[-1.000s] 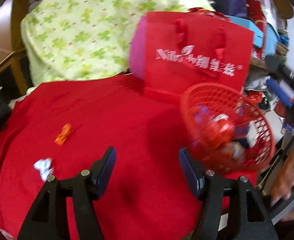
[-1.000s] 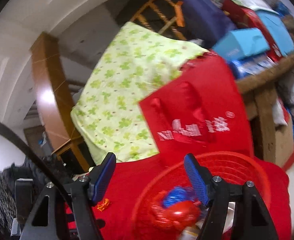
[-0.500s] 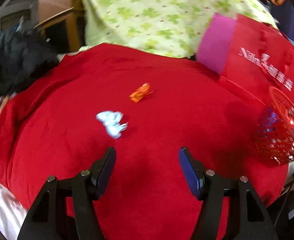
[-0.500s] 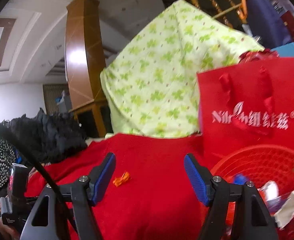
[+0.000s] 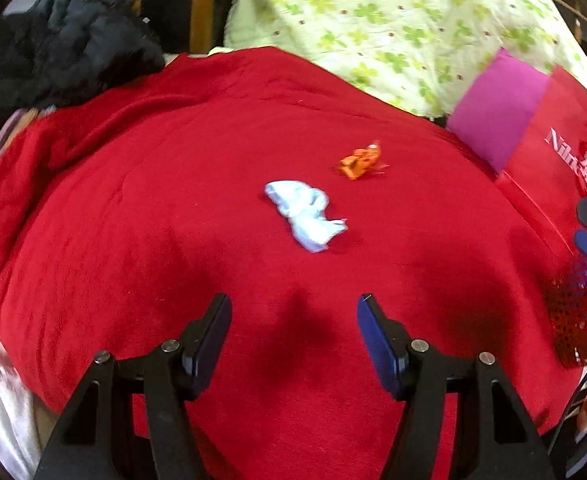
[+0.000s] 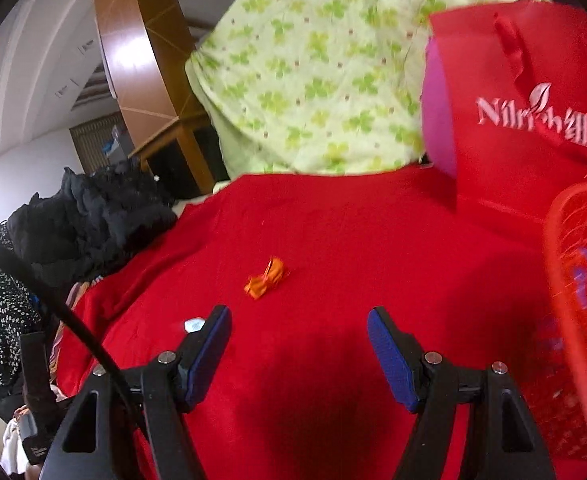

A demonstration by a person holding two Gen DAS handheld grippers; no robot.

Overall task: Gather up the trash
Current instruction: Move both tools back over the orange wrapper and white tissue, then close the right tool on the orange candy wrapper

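A crumpled white tissue and an orange wrapper lie on the red cloth. My left gripper is open and empty, just short of the tissue. My right gripper is open and empty, short of the orange wrapper; a bit of the tissue peeks out beside its left finger. The red mesh basket with trash in it is at the right edge of the right wrist view and shows in the left wrist view too.
A red gift bag with a pink side stands at the back right. A green clover-print cloth covers something behind. Black clothing is piled at the back left. A wooden post rises behind.
Both views have swung left, away from the basket and toward the open red cloth. The tissue and orange wrapper now sit nearer the middle of the left view, closer to the gripper.
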